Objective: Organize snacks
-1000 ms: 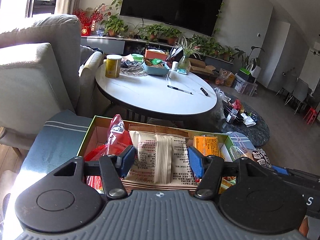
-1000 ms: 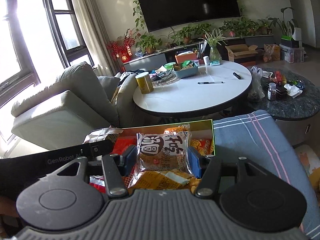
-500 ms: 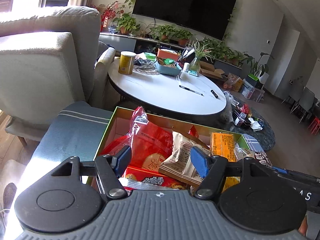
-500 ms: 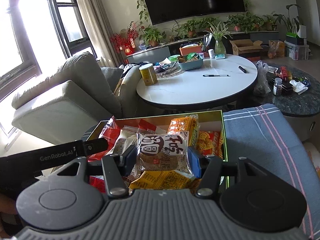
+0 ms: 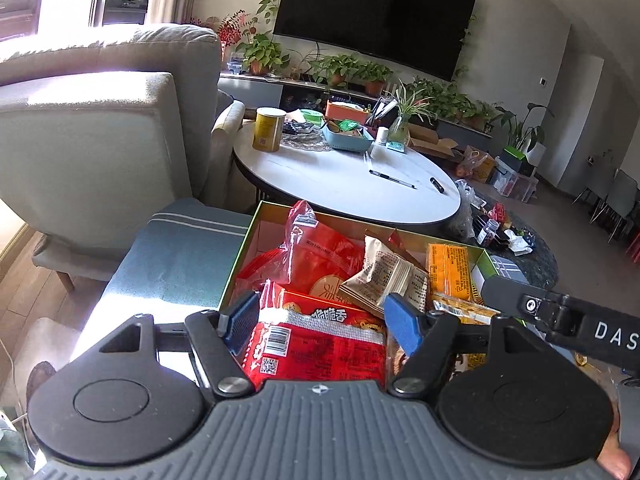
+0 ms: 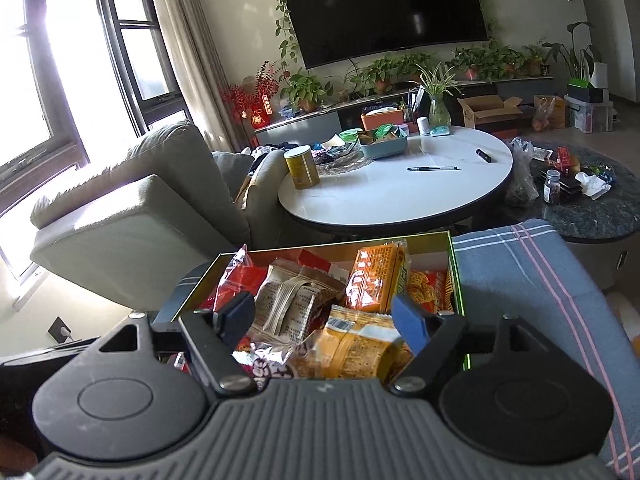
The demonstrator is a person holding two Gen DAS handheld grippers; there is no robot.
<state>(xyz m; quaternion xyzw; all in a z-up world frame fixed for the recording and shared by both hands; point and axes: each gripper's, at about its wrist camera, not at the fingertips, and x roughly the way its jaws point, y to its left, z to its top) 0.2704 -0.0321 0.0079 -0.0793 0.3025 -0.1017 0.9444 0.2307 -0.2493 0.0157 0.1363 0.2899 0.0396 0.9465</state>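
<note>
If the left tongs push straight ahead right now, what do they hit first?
Most likely the red snack packet lying between the open left tongs, on top of the pile in the snack box. Depth is unclear.

Left tool (image 5: 322,322) and right tool (image 6: 324,318) – both spread wide, gripping nothing

A home living room. Straight ahead of the claw, a large wall-mounted television (image 6: 384,8) hangs above a low console lined with potted plants (image 6: 308,90). Nearer, a round white coffee table (image 6: 400,188) stands ahead; a grey upholstered sofa (image 6: 132,208) sits ahead to the left, by tall windows (image 6: 60,60).
</note>
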